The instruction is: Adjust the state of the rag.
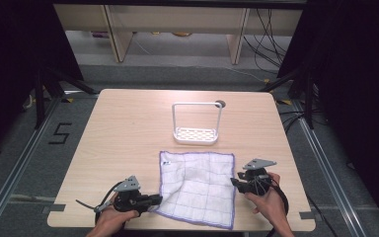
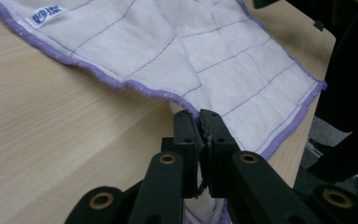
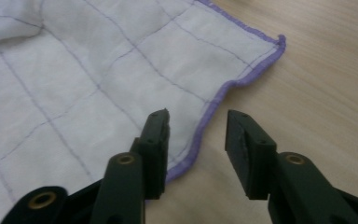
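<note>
High view: I see the light wooden table (image 1: pixel 123 128) with a white cloth (image 1: pixel 197 187) with purple edge lying near the front side, about the 6 o'clock part of the table. Behind it, toward 12 o'clock, stands a white rack (image 1: pixel 196 123) with a tall wire handle and a perforated base, apart from the cloth. A small round hole (image 1: pixel 220 104) is in the table just beside the rack, at its 1 o'clock.

My left gripper (image 1: pixel 154 199) is at 8 o'clock of the cloth, at its near left corner. In the left gripper view the jaws of this gripper (image 2: pixel 199 122) are pressed together on the purple edge of the cloth (image 2: pixel 205 51), and the fabric rises a little from the wood there. A small blue label (image 2: pixel 46 15) is sewn near the far corner.

My right gripper (image 1: pixel 237 183) is at 3 o'clock of the cloth, just beside its right edge. In the right gripper view its jaws (image 3: pixel 197 122) stand apart, with the purple edge of the cloth (image 3: pixel 74 74) lying between them, and they hold nothing.
</note>
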The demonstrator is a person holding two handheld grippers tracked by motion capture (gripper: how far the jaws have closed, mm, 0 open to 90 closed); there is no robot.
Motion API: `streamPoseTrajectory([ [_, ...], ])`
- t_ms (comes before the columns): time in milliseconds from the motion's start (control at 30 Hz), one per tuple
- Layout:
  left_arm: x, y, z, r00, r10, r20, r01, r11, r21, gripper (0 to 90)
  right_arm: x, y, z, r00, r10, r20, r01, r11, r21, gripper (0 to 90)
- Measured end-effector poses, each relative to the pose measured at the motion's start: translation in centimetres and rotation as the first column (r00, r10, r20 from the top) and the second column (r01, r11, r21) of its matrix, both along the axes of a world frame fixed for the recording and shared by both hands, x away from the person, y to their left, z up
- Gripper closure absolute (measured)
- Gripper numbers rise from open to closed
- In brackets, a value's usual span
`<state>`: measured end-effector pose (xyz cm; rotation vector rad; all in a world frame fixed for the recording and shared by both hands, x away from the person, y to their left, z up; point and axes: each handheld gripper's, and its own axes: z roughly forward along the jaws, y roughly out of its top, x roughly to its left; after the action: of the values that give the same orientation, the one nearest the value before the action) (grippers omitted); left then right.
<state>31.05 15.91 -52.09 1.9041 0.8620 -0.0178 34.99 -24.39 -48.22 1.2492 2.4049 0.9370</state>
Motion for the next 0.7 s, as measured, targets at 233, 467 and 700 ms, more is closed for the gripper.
streamPoseTrajectory([
  [233,0.2,0.2,0.0,0.9992,0.040,0.008,-0.040,0.9992,0.008,78.8,-4.4,1.7,0.8,0.9979,0.065,-0.004,-0.065,0.9979,0.000,50.0],
  [467,-0.9,0.4,1.2,0.9970,0.074,0.025,-0.074,0.9966,0.037,45.2,-6.8,2.8,0.3,0.9895,0.141,-0.033,-0.140,0.9895,0.037,50.4],
  [700,-1.9,0.3,1.2,0.9943,0.057,0.090,-0.068,0.9899,0.124,40.9,-6.8,3.5,-1.0,0.9823,0.179,-0.057,-0.178,0.9838,0.023,47.3],
])
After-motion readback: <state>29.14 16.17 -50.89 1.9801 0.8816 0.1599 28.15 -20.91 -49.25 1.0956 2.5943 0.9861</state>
